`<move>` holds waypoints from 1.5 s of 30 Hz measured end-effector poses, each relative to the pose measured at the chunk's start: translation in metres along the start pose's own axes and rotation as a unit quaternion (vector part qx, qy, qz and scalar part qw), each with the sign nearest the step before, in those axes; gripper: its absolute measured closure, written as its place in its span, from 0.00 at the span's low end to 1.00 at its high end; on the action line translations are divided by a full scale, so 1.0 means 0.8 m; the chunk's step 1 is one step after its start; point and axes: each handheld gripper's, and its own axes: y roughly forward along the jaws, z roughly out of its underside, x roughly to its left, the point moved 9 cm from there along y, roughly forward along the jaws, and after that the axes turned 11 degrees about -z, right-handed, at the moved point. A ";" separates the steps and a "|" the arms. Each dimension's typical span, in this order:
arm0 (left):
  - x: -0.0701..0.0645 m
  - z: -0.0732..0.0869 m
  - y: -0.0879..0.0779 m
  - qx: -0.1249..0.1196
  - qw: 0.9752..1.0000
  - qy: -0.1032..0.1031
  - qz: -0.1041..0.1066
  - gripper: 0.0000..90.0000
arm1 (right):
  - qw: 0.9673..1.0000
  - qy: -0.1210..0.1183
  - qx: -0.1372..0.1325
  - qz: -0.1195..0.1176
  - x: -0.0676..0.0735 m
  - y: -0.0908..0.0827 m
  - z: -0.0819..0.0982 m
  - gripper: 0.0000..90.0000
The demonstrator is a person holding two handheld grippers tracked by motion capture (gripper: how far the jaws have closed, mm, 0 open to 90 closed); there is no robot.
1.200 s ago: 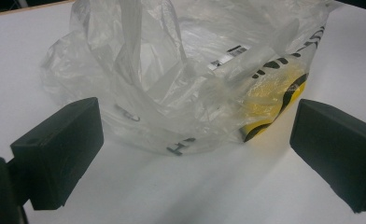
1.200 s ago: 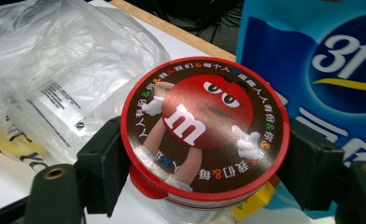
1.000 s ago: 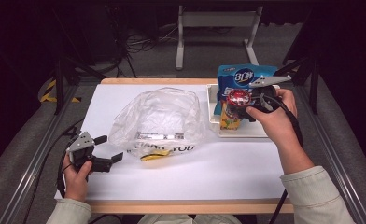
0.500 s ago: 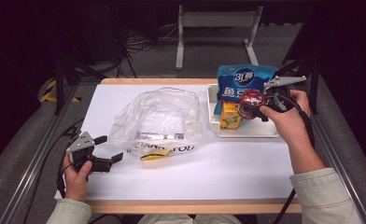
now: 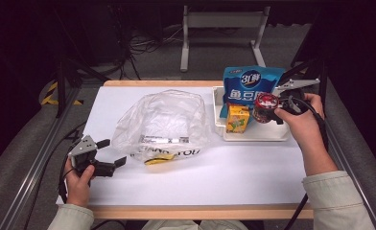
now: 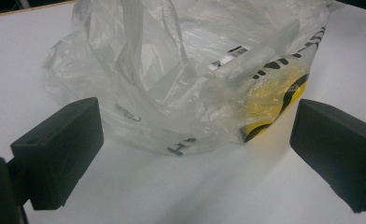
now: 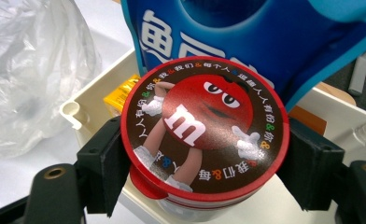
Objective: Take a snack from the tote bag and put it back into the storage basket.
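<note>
1. The right gripper [image 7: 204,158] has its two black jaws spread wide and pressed against either side of the M&M's tub [image 7: 204,130], which sits clamped between them over the white tray [image 5: 253,135] at the table's right side.
2. The left gripper [image 5: 110,154] rests near the table's left front corner, jaws wide apart with nothing between them, pointing at the plastic bag [image 6: 186,79].
3. That bag is the biggest item out here: clear, crumpled film with black lettering and a yellow patch, lying mid-table, well apart from the tray.
4. Next down in size, the blue snack pouch [image 5: 247,86] stands upright at the tray's back, white characters across its front, just behind the tub.
5. Now the tub itself: a round container, its lid rimmed in red, the top dark brown with the red candy character, a white "m" on its belly, white gloves and shoes, and a ring of small multicoloured characters around the edge. A red tab sticks out at the lid's near edge.
6. Smallest, the yellow juice carton [image 5: 237,118] stands in the tray just beside the tub.
</note>
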 end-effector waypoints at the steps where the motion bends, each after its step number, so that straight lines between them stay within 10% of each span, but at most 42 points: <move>1: 0.000 0.000 0.000 0.000 1.000 0.000 0.000 0.03 | 1.000 0.001 0.002 0.000 -0.002 0.001 0.002 0.29; 45: 0.001 0.001 -0.001 0.002 1.000 0.000 -0.003 0.03 | 1.000 -0.022 0.009 -0.014 -0.059 0.056 0.081 0.29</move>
